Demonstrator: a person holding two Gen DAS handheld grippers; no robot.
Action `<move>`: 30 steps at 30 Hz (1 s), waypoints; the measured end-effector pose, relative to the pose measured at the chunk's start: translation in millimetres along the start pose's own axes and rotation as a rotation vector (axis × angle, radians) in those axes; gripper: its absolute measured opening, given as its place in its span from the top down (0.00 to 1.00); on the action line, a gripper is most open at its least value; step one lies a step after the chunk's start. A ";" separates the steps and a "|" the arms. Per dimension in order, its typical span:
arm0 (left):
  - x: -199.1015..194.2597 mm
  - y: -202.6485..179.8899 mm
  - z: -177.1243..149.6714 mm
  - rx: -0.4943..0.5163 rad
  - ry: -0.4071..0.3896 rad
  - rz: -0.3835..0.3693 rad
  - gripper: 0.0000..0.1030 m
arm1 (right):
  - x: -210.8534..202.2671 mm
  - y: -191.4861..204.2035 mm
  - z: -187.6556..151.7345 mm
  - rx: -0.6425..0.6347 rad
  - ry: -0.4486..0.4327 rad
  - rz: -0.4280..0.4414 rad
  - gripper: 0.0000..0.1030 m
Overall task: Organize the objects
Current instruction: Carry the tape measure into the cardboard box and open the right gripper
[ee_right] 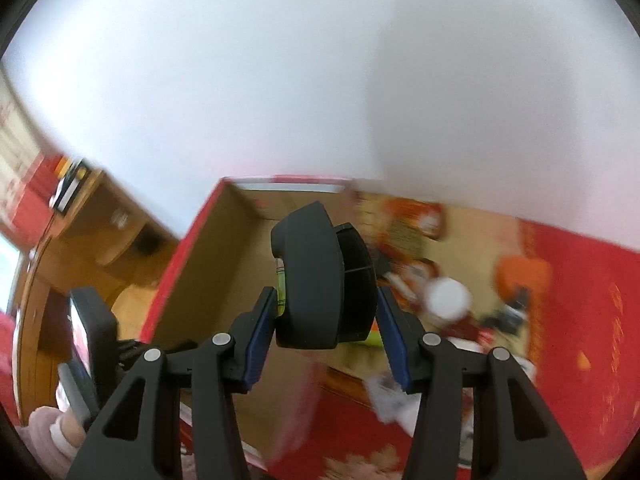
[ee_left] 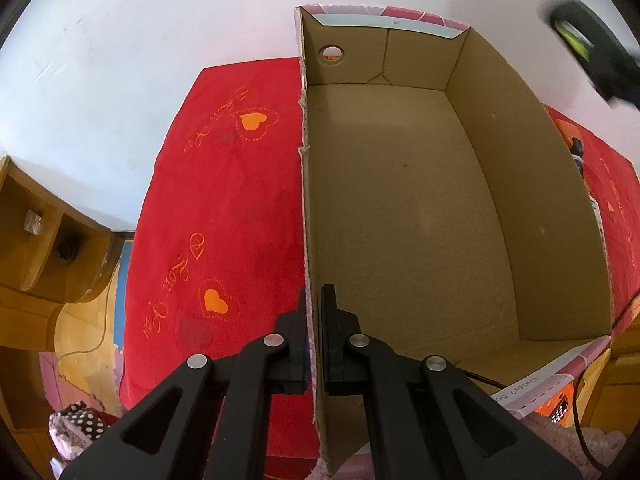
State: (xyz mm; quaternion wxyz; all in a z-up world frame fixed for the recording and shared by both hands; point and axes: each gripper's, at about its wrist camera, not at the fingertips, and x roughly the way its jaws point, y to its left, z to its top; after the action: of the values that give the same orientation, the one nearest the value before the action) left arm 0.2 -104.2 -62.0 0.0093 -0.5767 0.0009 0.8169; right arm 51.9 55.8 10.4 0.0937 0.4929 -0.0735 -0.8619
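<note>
Left wrist view: the left gripper (ee_left: pixel 313 340) has its jaws pressed together on the near part of the left wall of the open brown cardboard box (ee_left: pixel 420 220), one black finger outside the wall and one inside. The box stands on a red blanket with orange hearts (ee_left: pixel 224 208), and its floor is bare. At the upper right corner of this view a blurred black object with a yellow-green part (ee_left: pixel 580 40) hangs above the far right corner of the box; I judge it is the thing that the other hand carries.

Right wrist view: the right gripper (ee_right: pixel 326 320) pinches a thick black rounded device with a yellow-green window (ee_right: pixel 316 280) between its blue-padded fingers (ee_right: pixel 260 340). The device is above the box, near its far end. The picture is smeared, so the colourful things on the blanket beyond the right wall cannot be named.

The step in hand seems to be bringing the device into the box. To do it well, I would keep the left grip firm so the light box does not slide on the soft blanket, slow the right hand over a bare part of the floor, lower the device until it rests there, and only then spread the fingers.
</note>
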 end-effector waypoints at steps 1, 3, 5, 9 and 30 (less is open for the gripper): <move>0.0 -0.2 0.1 0.003 -0.001 0.000 0.97 | 7.3 7.7 4.7 -0.022 0.013 0.000 0.52; 0.4 -0.9 0.6 0.006 -0.002 -0.001 0.97 | 26.9 26.1 13.9 -0.064 0.047 0.006 0.52; 0.6 -1.8 1.1 0.010 -0.004 -0.004 0.97 | 48.5 37.3 20.4 -0.072 0.096 0.012 0.52; 0.3 -2.3 0.4 0.009 -0.007 -0.011 0.97 | 82.8 48.8 23.2 -0.079 0.161 0.014 0.52; 1.7 -1.9 1.5 0.022 -0.017 -0.022 0.96 | 174.0 57.6 36.4 -0.118 0.266 -0.085 0.52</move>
State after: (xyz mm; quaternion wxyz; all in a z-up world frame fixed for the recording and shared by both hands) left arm -1.8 -102.3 -63.1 0.0249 -0.5694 0.0035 0.8217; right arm -60.8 -39.6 -104.0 0.0951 0.5989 0.0115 -0.7951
